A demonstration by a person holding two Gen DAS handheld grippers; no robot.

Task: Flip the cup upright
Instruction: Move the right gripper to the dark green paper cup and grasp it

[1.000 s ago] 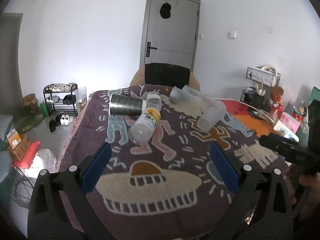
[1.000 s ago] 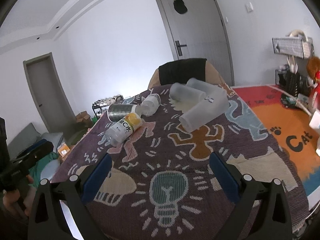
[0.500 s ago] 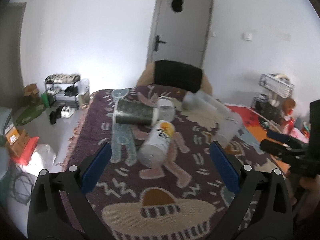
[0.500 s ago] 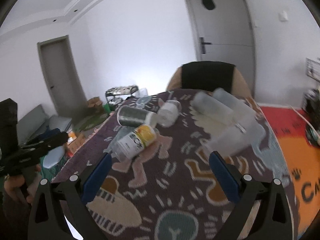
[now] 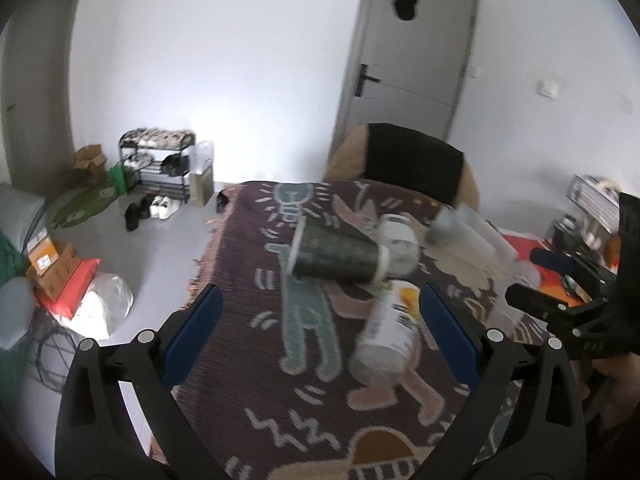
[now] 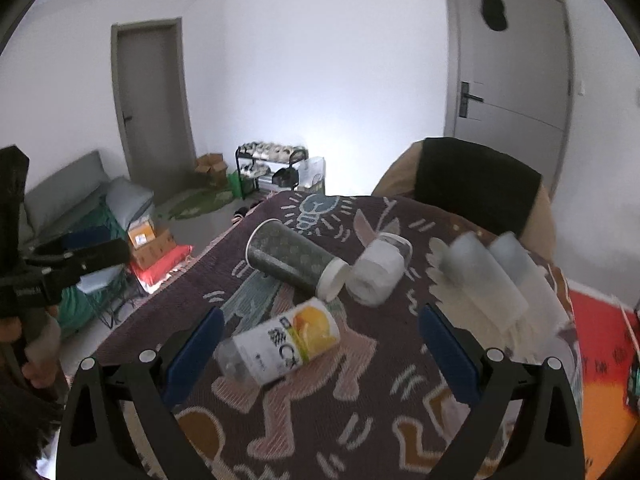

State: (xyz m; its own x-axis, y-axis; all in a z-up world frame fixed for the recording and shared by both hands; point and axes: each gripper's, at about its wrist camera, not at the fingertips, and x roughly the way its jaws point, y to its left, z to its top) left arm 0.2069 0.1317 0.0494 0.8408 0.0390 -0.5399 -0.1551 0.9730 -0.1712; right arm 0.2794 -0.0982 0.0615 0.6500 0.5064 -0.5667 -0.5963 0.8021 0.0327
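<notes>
A dark patterned paper cup [image 5: 334,254] lies on its side on the patterned tablecloth [image 5: 256,344], its open rim to the left; it also shows in the right wrist view [image 6: 290,258]. My left gripper [image 5: 318,330] is open and empty, a short way in front of the cup. My right gripper [image 6: 318,338] is open and empty, over a lying bottle with an orange label [image 6: 282,346]. The right gripper also shows at the right edge of the left wrist view [image 5: 560,304]. The left gripper shows at the left edge of the right wrist view [image 6: 72,258].
A white plastic jar [image 6: 380,274] lies against the cup's base. Several frosted tumblers [image 6: 488,280] lie to the right. The orange-label bottle [image 5: 390,332] lies near the cup. A black-backed chair [image 5: 412,164] stands behind the table. A shoe rack [image 5: 158,164] and boxes are on the floor at left.
Both grippers have moved forward and leftward toward the lying cup and bottle, which now look larger and closer. Both stay open. The objects on the table have not moved.
</notes>
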